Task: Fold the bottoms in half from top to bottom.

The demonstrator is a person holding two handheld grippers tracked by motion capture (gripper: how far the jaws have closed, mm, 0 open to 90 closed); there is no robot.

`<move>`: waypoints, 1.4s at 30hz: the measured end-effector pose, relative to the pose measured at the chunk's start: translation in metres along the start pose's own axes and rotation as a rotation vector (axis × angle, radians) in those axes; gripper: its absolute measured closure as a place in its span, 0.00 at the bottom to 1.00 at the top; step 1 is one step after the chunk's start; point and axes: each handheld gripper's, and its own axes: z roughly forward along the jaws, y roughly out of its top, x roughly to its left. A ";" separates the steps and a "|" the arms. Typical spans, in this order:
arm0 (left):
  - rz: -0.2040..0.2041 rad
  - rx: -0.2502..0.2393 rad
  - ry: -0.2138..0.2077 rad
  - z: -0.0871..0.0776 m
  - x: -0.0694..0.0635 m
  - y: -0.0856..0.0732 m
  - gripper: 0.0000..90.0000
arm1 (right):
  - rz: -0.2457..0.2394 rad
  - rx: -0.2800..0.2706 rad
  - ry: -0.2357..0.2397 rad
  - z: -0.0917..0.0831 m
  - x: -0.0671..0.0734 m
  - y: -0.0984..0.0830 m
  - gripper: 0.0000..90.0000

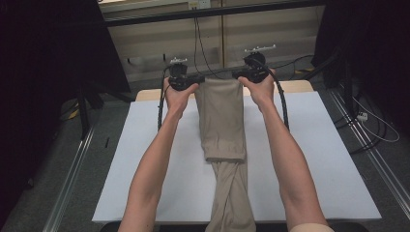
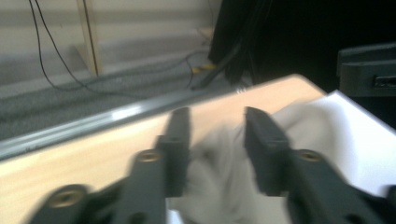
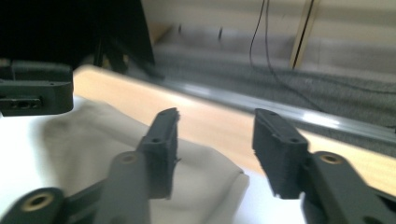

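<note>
Both grippers up at the far edge of the desk [image 1: 338, 159] — left gripper [image 2: 215, 130] and right gripper [image 3: 215, 135] with jaws parted, gripping nothing — beige trousers [image 1: 222, 121] lie folded on the white sheet below.

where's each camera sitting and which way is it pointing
High view: above the person's side, looking forward and down at the white table; both forearms, left tool, right tool.
Left gripper view: on the left tool, looking along open jaws to the table's far edge.
Right gripper view: on the right tool, jaws open, facing likewise.
Shared: all show the beige trousers, lying free of the jaws.
</note>
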 end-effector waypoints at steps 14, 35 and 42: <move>0.124 0.010 -0.076 -0.067 -0.039 -0.070 0.14 | -0.220 0.079 0.313 -0.075 0.071 -0.107 0.61; 0.177 0.117 -0.184 -0.127 -0.076 -0.184 0.14 | -0.525 0.314 0.643 -0.115 0.181 -0.244 0.60; 0.153 0.147 -0.173 -0.123 -0.069 -0.187 0.14 | -0.586 0.319 0.612 -0.127 0.178 -0.247 0.69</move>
